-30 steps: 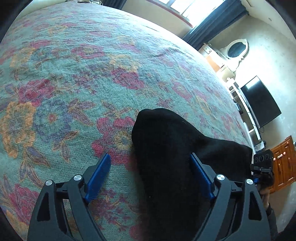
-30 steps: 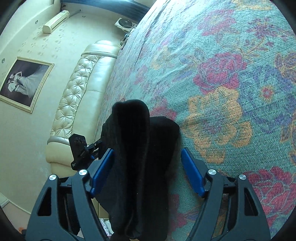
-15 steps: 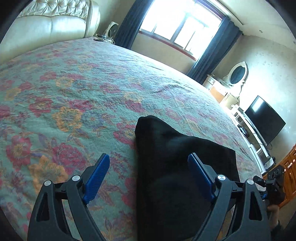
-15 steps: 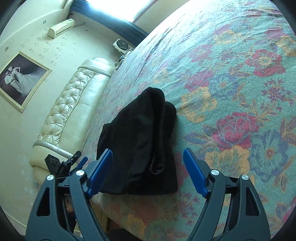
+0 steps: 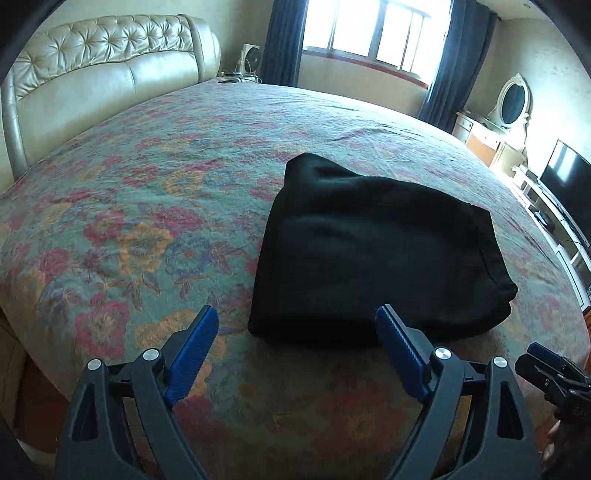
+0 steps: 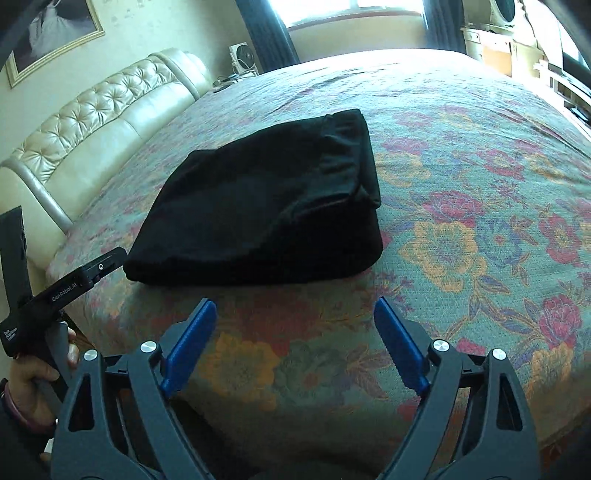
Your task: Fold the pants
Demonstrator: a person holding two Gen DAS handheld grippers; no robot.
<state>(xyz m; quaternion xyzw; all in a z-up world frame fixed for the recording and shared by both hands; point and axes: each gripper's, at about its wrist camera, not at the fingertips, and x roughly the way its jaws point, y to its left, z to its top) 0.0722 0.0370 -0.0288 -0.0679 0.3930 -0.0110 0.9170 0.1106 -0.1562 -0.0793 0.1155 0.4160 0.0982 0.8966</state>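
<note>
The black pants [image 5: 373, 251] lie folded into a compact stack on the floral bedspread [image 5: 147, 206], near the bed's front edge. They also show in the right wrist view [image 6: 266, 214], with the waistband at the far end. My left gripper [image 5: 297, 349] is open and empty, just short of the stack's near edge. My right gripper [image 6: 295, 339] is open and empty, a little back from the stack. The right gripper's tip shows at the lower right of the left wrist view [image 5: 550, 373]. The left gripper's body shows at the left of the right wrist view [image 6: 66, 288].
A cream tufted headboard [image 5: 96, 74] runs along the bed's left side. A window with dark curtains [image 5: 373, 33] is at the back. A dresser with an oval mirror [image 5: 511, 99] and a TV [image 5: 565, 173] stand at the right.
Both grippers have pulled back and up from the pants. A second ago the stack lay between each gripper's fingers; now both are clear of it and the stack rests on the bed.
</note>
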